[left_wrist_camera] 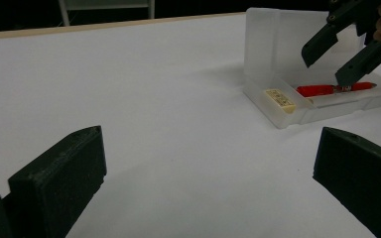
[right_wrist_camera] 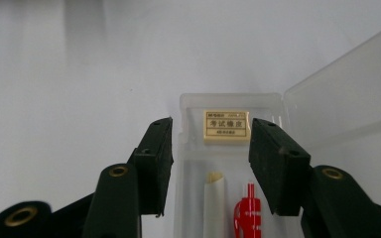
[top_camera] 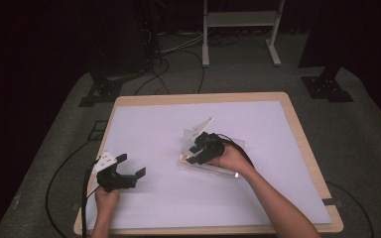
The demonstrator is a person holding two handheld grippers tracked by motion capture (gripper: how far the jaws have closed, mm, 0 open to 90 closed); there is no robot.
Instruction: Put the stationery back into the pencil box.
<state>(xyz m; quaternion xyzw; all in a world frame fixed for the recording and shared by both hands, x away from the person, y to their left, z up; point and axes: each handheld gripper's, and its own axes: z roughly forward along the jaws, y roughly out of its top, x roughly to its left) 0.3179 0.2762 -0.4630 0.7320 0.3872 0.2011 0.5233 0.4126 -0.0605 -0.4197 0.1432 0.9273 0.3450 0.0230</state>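
A clear plastic pencil case [top_camera: 226,170] lies open on the white table top, its lid [right_wrist_camera: 342,94] standing up. Inside are a cream eraser [right_wrist_camera: 225,126] with a printed label, a white pen [right_wrist_camera: 214,198] and a red pen [right_wrist_camera: 247,210]. My right gripper [right_wrist_camera: 212,130] hangs just above the case with its jaws apart and nothing between them. The left gripper view has the same right gripper [left_wrist_camera: 323,69] over the red pen [left_wrist_camera: 335,89] and eraser [left_wrist_camera: 279,97]. My left gripper [top_camera: 131,164] rests near the table's front left, wide open and empty.
A white sheet [top_camera: 149,129] covers the wooden table [top_camera: 305,144]. Cables trail over the grey floor at the left. A metal stand [top_camera: 238,20] is beyond the far edge. Bare sheet lies between the two grippers.
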